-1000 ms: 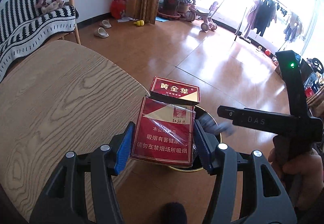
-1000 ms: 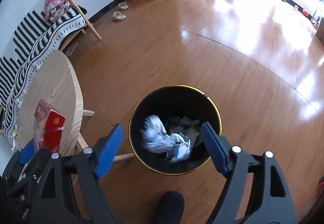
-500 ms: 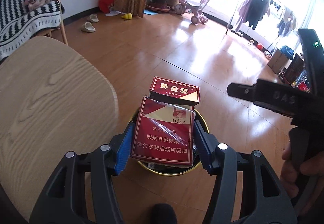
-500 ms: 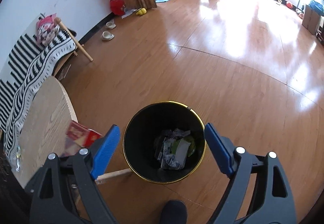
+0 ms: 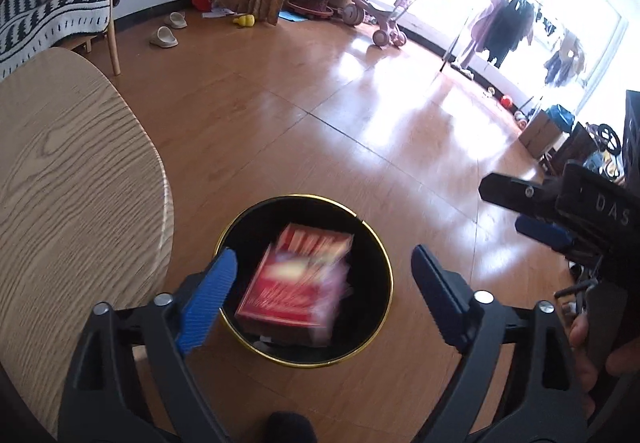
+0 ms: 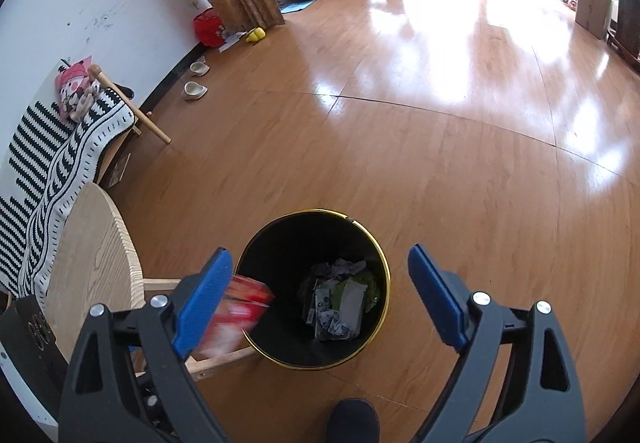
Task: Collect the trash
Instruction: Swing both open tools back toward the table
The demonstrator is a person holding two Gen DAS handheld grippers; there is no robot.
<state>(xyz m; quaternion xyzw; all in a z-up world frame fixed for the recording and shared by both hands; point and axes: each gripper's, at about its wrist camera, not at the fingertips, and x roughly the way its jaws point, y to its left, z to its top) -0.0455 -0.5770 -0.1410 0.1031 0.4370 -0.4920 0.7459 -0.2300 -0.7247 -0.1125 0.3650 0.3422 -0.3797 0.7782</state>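
The left gripper [image 5: 324,285] gapes wide above the black bin [image 5: 374,239]; the blurred red cigarette pack [image 5: 296,287] sits free between its fingers, over the bin's mouth. The right gripper [image 6: 320,297] also spreads empty over crumpled wrappers [image 6: 340,299]. The wooden table [image 5: 72,179] stands just beside the bin.

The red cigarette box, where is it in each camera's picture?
Left wrist view: the red cigarette box is blurred, low in the middle, between the open fingers of the left hand-held gripper, over the bin's mouth.
Right wrist view: the box is blurred at lower left, partly behind the left blue finger of the right hand-held gripper.
Shared landmark: the black bin with the gold rim.
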